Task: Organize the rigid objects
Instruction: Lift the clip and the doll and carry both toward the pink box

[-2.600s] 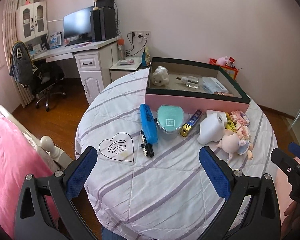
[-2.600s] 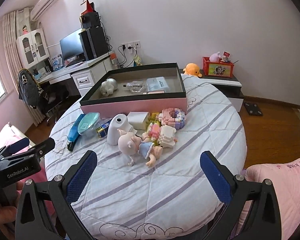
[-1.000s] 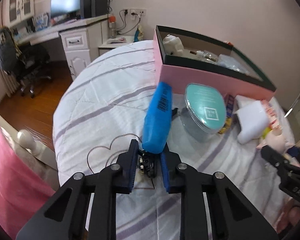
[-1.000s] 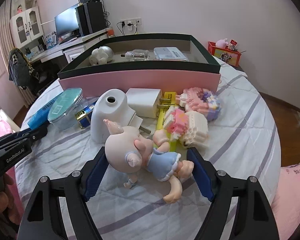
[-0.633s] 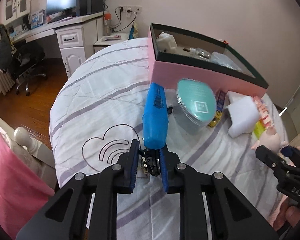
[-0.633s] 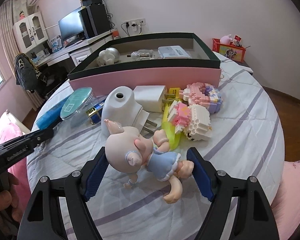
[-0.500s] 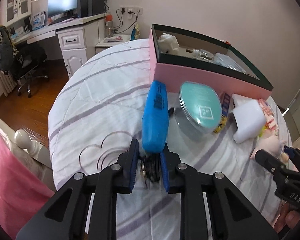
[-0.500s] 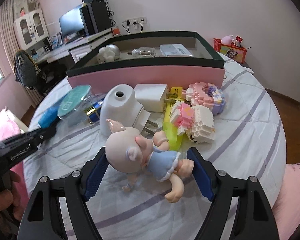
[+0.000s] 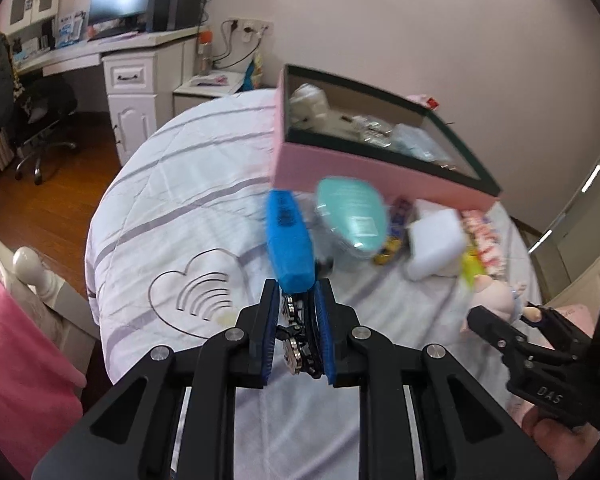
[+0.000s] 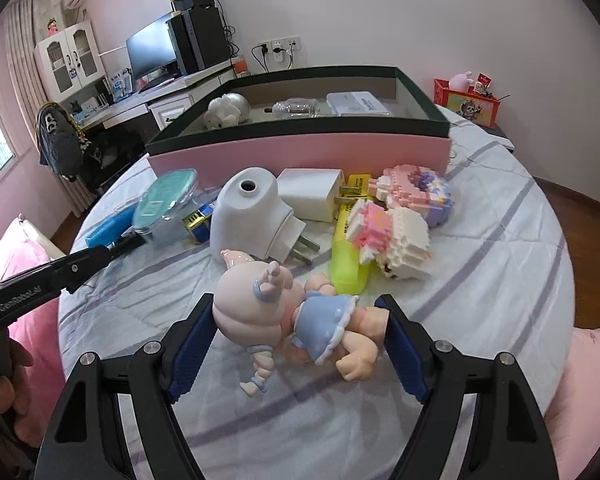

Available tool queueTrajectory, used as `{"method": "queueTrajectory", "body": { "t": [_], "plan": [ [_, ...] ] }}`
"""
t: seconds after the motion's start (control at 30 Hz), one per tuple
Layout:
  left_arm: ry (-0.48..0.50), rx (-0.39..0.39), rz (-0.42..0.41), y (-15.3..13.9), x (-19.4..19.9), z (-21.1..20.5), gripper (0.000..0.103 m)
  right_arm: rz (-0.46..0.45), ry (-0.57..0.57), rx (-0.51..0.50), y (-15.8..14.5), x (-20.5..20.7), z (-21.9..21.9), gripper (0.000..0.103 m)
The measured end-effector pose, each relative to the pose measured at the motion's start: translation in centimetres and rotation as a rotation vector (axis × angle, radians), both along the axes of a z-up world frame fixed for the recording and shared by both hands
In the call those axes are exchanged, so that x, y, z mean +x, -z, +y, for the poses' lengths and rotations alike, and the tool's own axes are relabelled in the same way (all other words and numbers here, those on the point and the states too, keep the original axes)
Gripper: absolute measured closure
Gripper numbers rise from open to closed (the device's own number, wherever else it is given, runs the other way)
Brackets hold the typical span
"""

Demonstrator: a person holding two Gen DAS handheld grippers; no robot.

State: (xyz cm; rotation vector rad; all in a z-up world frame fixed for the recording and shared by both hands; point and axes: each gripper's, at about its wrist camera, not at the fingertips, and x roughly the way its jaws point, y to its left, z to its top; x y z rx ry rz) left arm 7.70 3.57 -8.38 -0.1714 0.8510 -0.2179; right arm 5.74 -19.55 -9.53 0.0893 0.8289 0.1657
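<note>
Left gripper [image 9: 298, 320] risen, closing on blue toy train [image 9: 289, 236], right gripper [image 10: 300, 344] clamping doll [image 10: 284, 308]

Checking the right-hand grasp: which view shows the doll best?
Right wrist: the doll lies sharp across the frame, gripped between the right gripper pads. Left wrist shows only a blurred sliver of it behind the gripper.

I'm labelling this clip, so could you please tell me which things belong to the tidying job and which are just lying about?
Part of the job:
pink box
doll
blue case
white plug
block figures
teal-lidded tub

Just lying about:
monitor
desk chair
red box
</note>
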Motion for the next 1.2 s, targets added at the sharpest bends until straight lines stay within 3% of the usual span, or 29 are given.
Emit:
{"method": "queueTrajectory", "body": {
  "t": [0.03, 0.17, 0.37, 0.4, 0.43, 0.47, 0.5, 0.53, 0.6, 0.67, 0.73, 0.77, 1.0, 1.2],
  "plan": [
    [0.012, 0.003, -0.012, -0.5, -0.3, -0.4, 0.101, -0.007, 0.001, 0.004, -0.4, -0.3, -0.1, 0.023],
    [0.047, 0.039, -0.048, -1.4, -0.9, -1.9, 0.101, -0.030, 0.000, 0.007, -1.4, -0.9, -0.6, 0.023],
    [0.042, 0.086, 0.010, 0.5, -1.2, -2.0, 0.097, -0.013, -0.007, 0.007, -1.1, -1.0, -0.8, 0.023],
    [0.044, 0.093, 0.019, 0.8, -1.6, -2.1, 0.084, -0.007, -0.011, 0.007, -0.9, -1.0, -0.7, 0.023],
    [0.039, 0.101, 0.025, 1.1, -1.6, -2.2, 0.054, -0.004, -0.014, 0.007, -0.8, -0.9, -0.7, 0.023],
    [0.025, 0.110, 0.026, 1.3, -1.5, -2.3, 0.034, -0.003, -0.014, 0.008, -0.8, -0.9, -0.7, 0.023],
    [0.007, 0.120, 0.021, 1.5, -1.4, -2.3, 0.003, -0.001, -0.016, 0.010, -0.7, -0.8, -0.7, 0.023],
    [0.003, 0.121, 0.006, 1.6, -1.2, -2.4, 0.000, 0.000, -0.017, 0.011, -0.7, -0.7, -0.6, 0.023],
    [0.025, 0.118, 0.021, 2.2, -0.8, -2.8, 0.005, -0.001, -0.020, 0.009, -0.7, -0.7, -0.5, 0.023],
    [0.025, 0.123, 0.050, 2.9, -0.3, -2.9, 0.045, 0.000, -0.022, 0.008, -0.7, -0.6, -0.5, 0.023],
    [0.012, 0.156, 0.032, 3.0, -0.2, -2.9, 0.076, 0.000, -0.021, 0.010, -0.8, -0.6, -0.5, 0.023],
    [0.016, 0.143, 0.043, 3.0, -0.1, -2.7, 0.085, -0.001, -0.021, 0.010, -0.8, -0.6, -0.5, 0.023],
    [0.044, 0.090, 0.042, 1.7, -0.9, -2.0, 0.085, -0.030, -0.022, 0.035, -2.1, -1.0, -0.8, 0.023],
    [0.052, 0.083, -0.046, -2.2, -2.2, -2.1, 0.085, -0.075, -0.029, 0.054, -4.2, -1.4, -1.1, 0.023]
  ]
}}
